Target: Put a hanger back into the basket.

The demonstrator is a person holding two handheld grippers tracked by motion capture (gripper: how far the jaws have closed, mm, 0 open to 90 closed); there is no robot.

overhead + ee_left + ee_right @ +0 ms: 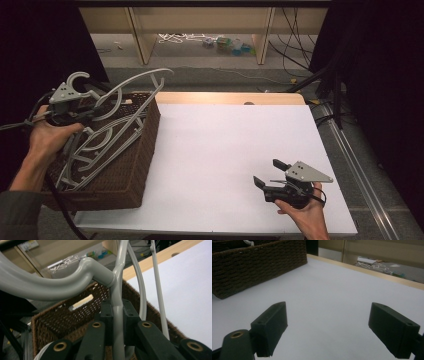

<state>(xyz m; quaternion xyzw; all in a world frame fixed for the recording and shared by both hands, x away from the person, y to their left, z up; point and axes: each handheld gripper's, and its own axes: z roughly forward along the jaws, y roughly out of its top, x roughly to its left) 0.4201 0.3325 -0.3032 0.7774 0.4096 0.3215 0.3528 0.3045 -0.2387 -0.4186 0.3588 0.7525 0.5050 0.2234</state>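
Observation:
A grey plastic hanger (131, 84) is lifted above a dark wicker basket (125, 175) at the table's left side. My left gripper (90, 114) is shut on the hanger's stem just below its hook. In the left gripper view the two black pads (107, 312) press on the grey stem (117, 315), and the hanger's arm (50, 287) sweeps off to the left. More grey hangers (95, 155) lie piled inside the basket. My right gripper (269, 172) rests low at the table's near right, open, nothing between its fingers (272, 322).
A white table top (225, 160) stretches from the basket to the right edge, with a wooden strip (230, 97) along its far side. Behind it are wooden shelf legs, cables and small items on the floor. The basket's woven wall (249, 267) stands far left of my right gripper.

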